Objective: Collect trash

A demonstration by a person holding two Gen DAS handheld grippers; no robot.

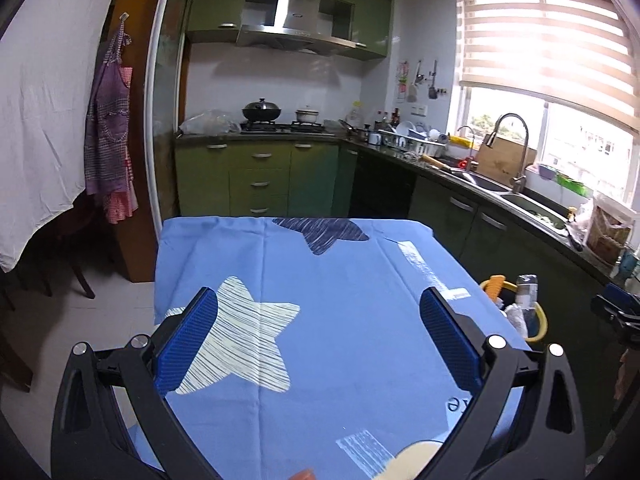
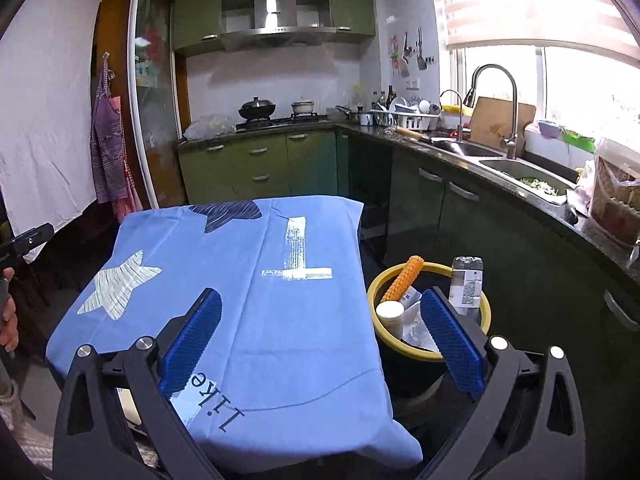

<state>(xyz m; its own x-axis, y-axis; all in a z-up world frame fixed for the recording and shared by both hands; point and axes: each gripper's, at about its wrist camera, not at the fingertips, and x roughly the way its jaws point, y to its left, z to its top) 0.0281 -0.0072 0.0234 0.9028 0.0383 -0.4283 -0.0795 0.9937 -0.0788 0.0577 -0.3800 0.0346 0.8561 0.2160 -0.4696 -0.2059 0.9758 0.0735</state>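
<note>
Both hand-held grippers point forward and somewhat downward over the surface [image 1: 340, 320], which is draped in a blue cloth printed with stars.

The left hand-held gripper [image 1: 318, 334] has its blue pads spread wide with nothing between them; it hangs above the pale star [image 1: 244, 332] near the middle of the cloth. At the bottom edge of its view a pale rounded shape [image 1: 412, 460] shows, too cropped to identify.

The right hand-held gripper [image 2: 320, 336] also stands wide open and empty, over the surface's right edge, so that its right finger [image 2: 450, 344] overlaps the trash bin [image 2: 486, 308] in view.

That yellow-rimmed bin stands on the floor just beside the right edge. In it are an orange ribbed roller [image 2: 402, 280], a clear bottle [image 2: 466, 284] standing upright, a white-capped container [image 2: 390, 316] and crumpled paper [image 2: 416, 330].

Beyond are green cabinets [image 2: 256, 160], a stove with a lidded wok [image 2: 257, 110], and a sink with a tall faucet [image 2: 496, 100] along the right counter. A person's hand [image 2: 10, 320] shows at the left edge of the right view.
</note>
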